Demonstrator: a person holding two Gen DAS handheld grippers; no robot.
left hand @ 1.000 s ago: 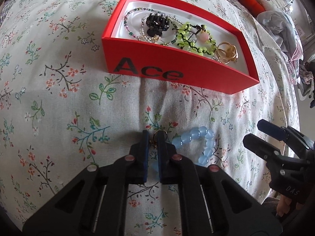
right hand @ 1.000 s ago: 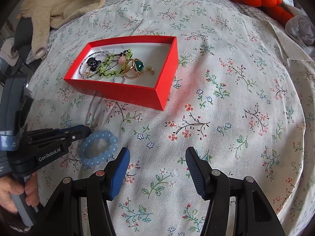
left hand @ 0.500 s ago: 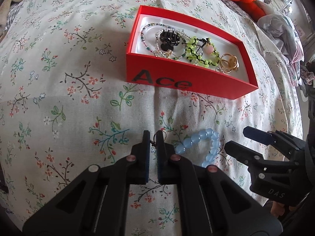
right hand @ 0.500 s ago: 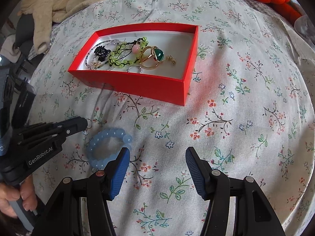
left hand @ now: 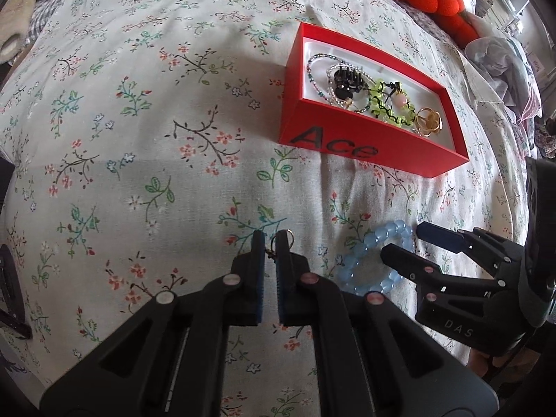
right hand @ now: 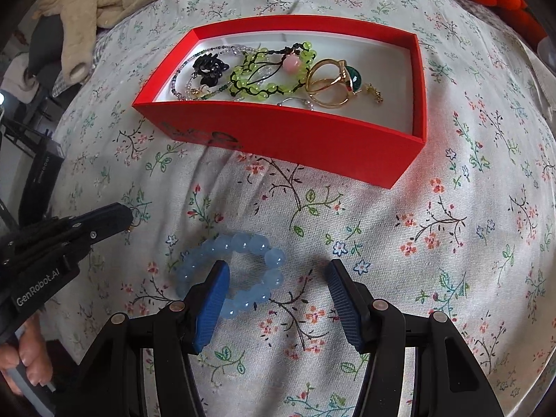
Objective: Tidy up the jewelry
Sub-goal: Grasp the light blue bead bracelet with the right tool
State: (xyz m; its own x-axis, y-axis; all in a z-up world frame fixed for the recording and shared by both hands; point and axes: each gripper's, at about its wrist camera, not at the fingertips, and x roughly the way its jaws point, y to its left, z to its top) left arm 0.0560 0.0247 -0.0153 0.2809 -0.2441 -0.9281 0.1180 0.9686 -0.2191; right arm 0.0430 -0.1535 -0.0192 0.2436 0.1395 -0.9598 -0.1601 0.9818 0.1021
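Soft, even daylight fills both sharp fisheye views, the floral bedspread (left hand: 139, 139) bulging and darkening toward the black corners, with faint shadows and a reddish glow beside the red box (right hand: 312, 146).

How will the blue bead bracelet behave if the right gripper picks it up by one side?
The blue bead bracelet is separate round beads, so it will likely droop. Its glossy beads may slip between the open right gripper pads. Probably light, given its translucent beads.
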